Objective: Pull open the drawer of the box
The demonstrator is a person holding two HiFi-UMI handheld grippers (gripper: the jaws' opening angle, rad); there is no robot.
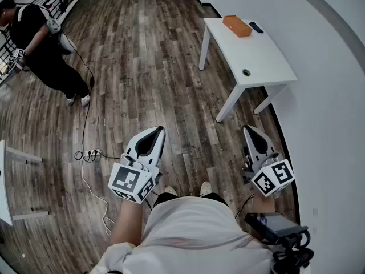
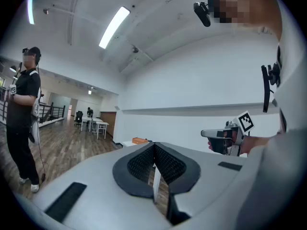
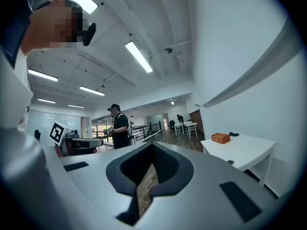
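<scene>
Though a loose cable [image 1: 85, 154] lies on the floor [image 1: 148, 67] at the left (a trip risk), the left tongs [image 1: 159, 130] and right tongs [image 1: 247, 128] both hang closed and empty, well apart from the orange box [image 1: 236, 25] on the white surface [image 1: 259, 59] ahead. Arriving shut, they would likely only shove the box; an unbraced pull could drag it off.

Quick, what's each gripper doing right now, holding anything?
Left gripper: closed, nothing between the jaws.
Right gripper: closed, nothing between the jaws.
</scene>
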